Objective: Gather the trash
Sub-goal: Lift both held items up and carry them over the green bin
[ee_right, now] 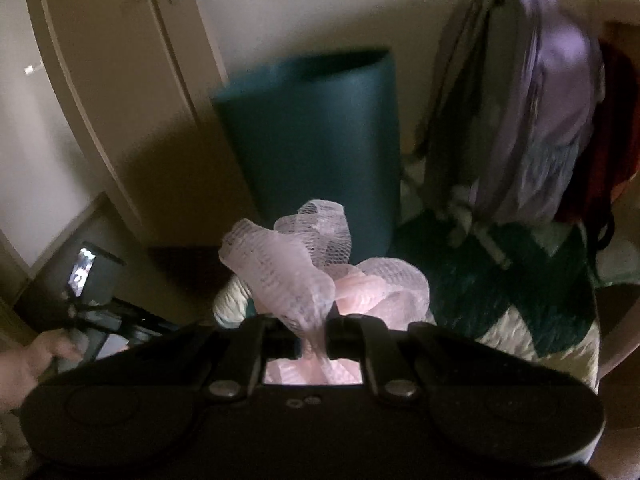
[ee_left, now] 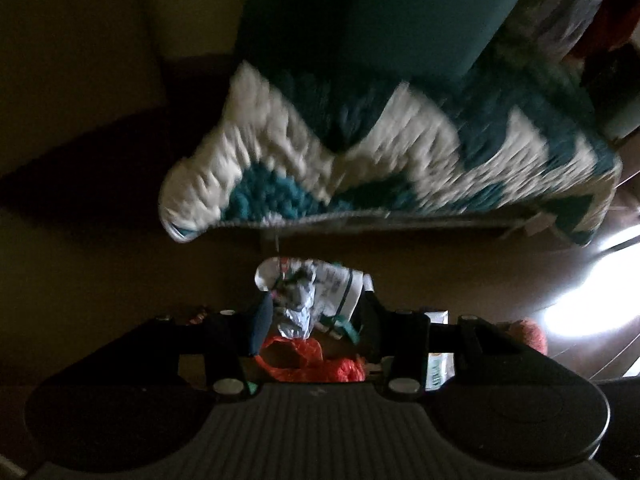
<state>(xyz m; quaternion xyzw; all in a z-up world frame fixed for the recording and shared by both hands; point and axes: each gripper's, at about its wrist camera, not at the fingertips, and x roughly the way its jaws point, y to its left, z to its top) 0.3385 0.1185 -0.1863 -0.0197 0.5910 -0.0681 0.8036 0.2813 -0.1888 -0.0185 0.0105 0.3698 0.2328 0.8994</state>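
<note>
My left gripper (ee_left: 312, 308) is shut on a crumpled silver-and-white wrapper (ee_left: 308, 292), held above the brown floor. Orange netting (ee_left: 316, 364) lies on the floor just below it. A dark teal trash bin (ee_left: 400, 12) stands beyond a teal-and-white rug (ee_left: 360, 160). My right gripper (ee_right: 314, 338) is shut on a pale pink foam mesh net (ee_right: 304, 264), held up in front of the same teal bin (ee_right: 316, 136). The left gripper (ee_right: 96, 300) and the hand that holds it show at the left of the right wrist view.
A purple backpack (ee_right: 544, 112) hangs to the right of the bin, above the rug (ee_right: 520, 280). A closed door (ee_right: 132, 80) is to the left. A small green-and-white packet (ee_left: 438, 360) and an orange-red ball of yarn (ee_left: 528, 332) lie on the floor.
</note>
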